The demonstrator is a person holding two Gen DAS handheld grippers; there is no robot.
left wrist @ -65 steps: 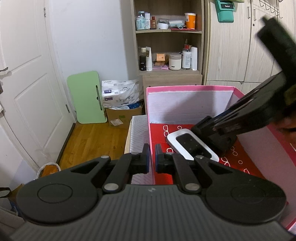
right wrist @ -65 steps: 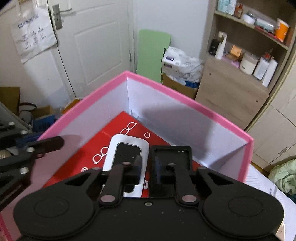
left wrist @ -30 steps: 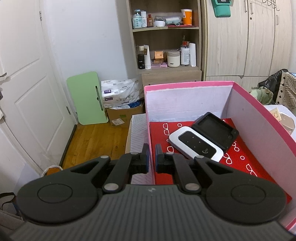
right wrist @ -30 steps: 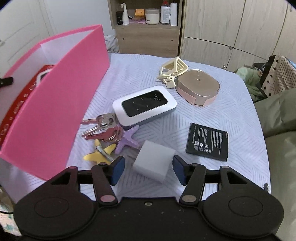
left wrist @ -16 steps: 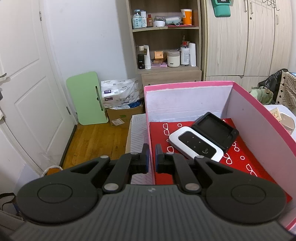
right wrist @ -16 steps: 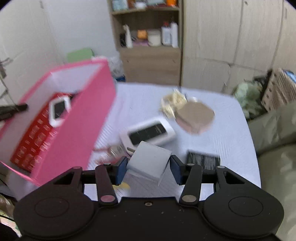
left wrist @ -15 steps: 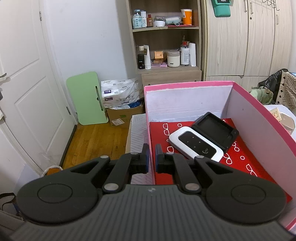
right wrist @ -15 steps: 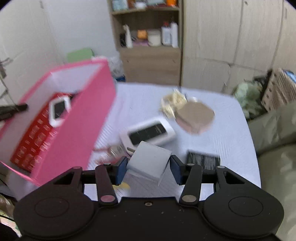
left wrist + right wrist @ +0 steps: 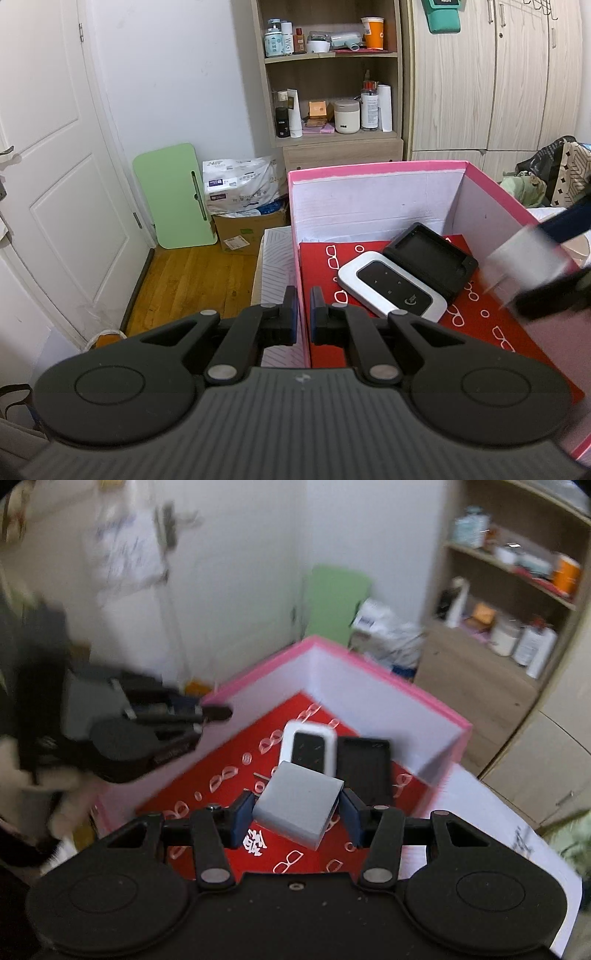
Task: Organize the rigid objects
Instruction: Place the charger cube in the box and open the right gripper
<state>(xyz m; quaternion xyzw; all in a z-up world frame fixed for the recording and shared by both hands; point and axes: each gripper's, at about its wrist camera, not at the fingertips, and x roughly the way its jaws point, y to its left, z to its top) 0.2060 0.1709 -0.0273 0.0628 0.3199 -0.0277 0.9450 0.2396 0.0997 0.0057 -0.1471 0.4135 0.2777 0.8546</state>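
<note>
A pink box (image 9: pixel 373 170) with a red patterned floor holds a white pocket router (image 9: pixel 391 288) and a black tray (image 9: pixel 430 254). My left gripper (image 9: pixel 303 319) is shut on the box's near-left wall. My right gripper (image 9: pixel 295 810) is shut on a white square box (image 9: pixel 299 803) and holds it above the pink box's floor (image 9: pixel 221 775), near the router (image 9: pixel 308 746) and black tray (image 9: pixel 365 768). It shows blurred at the right in the left wrist view (image 9: pixel 528 258). The left gripper appears at the left of the right wrist view (image 9: pixel 199 716).
A wooden shelf unit (image 9: pixel 332 74) with bottles and jars stands behind the box, wardrobes (image 9: pixel 480 74) to its right. A green board (image 9: pixel 173 206) and a cardboard carton (image 9: pixel 251 229) sit on the wood floor by a white door (image 9: pixel 44 166). The bedspread (image 9: pixel 491 834) lies right of the box.
My right gripper closed on the white square box, lifted it off the bedspread and swung left over the pink box. The left gripper has stayed clamped on the box wall.
</note>
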